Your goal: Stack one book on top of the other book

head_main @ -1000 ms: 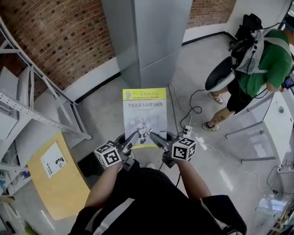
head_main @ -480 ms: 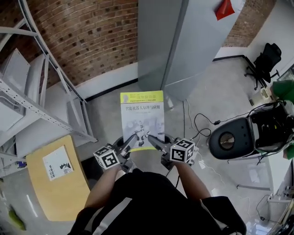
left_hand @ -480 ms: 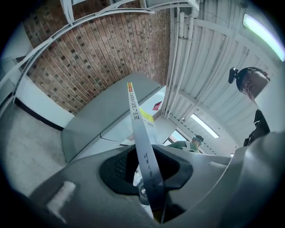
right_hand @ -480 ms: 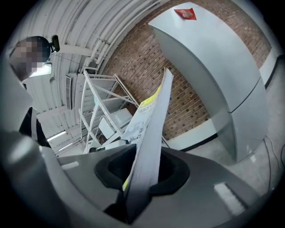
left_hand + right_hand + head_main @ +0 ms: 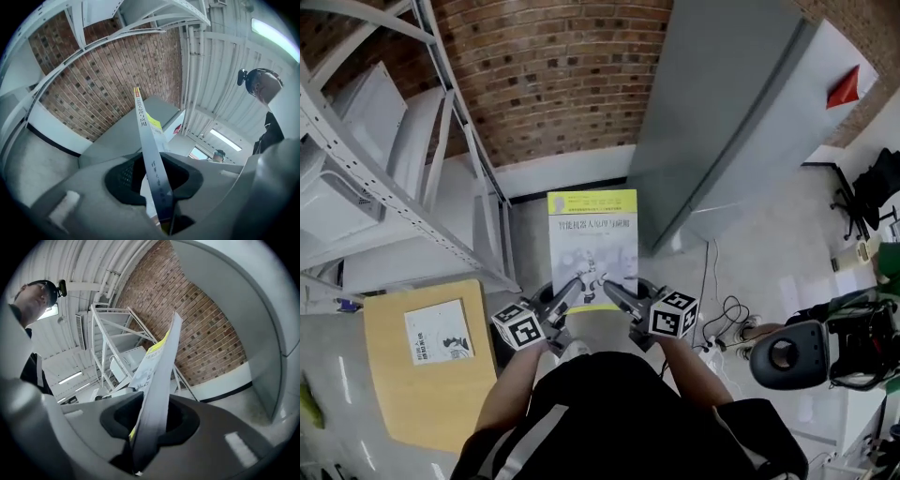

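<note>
I hold a white book with a yellow top band flat and level in front of me, above the floor. My left gripper is shut on its near left corner and my right gripper is shut on its near right corner. In the left gripper view the book's spine runs edge-on between the jaws. In the right gripper view the page edge does the same. A second white book lies flat on a small wooden table at the lower left.
A grey metal shelving rack stands at the left, beside the table. A brick wall is ahead and a grey column stands at the right. A helmet-like device and cables lie on the floor at right.
The whole view has swung left: the wooden table with the second book has come nearer the centre, the rack fills more of the left, and the person in green has left the view. Both grips hold unchanged.
</note>
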The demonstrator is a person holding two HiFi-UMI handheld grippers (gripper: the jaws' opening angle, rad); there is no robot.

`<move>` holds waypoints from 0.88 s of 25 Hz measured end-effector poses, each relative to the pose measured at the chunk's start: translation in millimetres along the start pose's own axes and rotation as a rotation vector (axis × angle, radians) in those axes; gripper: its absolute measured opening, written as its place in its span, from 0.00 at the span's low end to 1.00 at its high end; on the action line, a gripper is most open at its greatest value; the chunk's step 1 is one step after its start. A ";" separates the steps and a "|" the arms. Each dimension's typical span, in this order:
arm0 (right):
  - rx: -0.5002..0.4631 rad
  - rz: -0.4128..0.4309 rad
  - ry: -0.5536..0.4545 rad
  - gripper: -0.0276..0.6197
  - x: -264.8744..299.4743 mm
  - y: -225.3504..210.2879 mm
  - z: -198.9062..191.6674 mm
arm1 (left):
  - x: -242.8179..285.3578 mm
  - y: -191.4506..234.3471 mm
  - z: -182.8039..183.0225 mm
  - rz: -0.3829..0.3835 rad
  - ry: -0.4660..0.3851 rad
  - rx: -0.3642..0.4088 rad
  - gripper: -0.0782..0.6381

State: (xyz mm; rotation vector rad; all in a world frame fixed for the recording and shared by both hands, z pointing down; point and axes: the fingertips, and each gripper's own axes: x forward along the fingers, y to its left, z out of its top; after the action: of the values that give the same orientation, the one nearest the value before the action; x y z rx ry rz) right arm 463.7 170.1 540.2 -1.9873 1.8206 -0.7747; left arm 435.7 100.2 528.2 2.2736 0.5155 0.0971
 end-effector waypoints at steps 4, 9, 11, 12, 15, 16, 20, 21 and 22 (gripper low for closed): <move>-0.052 0.109 0.033 0.20 41.4 20.0 9.9 | -30.6 10.3 33.0 0.047 -0.100 0.036 0.23; -0.065 0.254 0.102 0.20 87.8 48.4 7.3 | -77.7 23.9 59.5 0.141 -0.210 0.100 0.24; -0.067 0.322 0.151 0.20 105.6 59.2 -2.4 | -100.1 29.9 61.9 0.203 -0.250 0.108 0.24; -0.071 0.361 0.178 0.20 114.8 64.3 -7.6 | -111.5 32.5 62.7 0.241 -0.273 0.117 0.24; -0.079 0.462 0.264 0.20 138.2 76.4 -21.8 | -139.9 38.6 63.4 0.357 -0.337 0.141 0.25; -0.080 0.487 0.291 0.20 144.1 79.2 -25.8 | -147.2 40.1 63.1 0.384 -0.356 0.138 0.25; -0.109 0.604 0.386 0.20 168.1 91.0 -32.0 | -170.5 46.5 67.5 0.451 -0.475 0.140 0.25; -0.129 0.647 0.411 0.20 175.1 95.3 -31.9 | -176.4 46.3 70.4 0.476 -0.509 0.148 0.25; -0.150 0.692 0.436 0.20 182.7 100.5 -32.1 | -183.4 45.9 73.1 0.506 -0.547 0.154 0.25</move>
State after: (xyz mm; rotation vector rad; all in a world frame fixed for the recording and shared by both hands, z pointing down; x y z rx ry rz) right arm 369.8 -18.8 537.4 -1.1469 2.6530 -0.8912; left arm 300.0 -50.4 527.8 2.3964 -0.3496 -0.3164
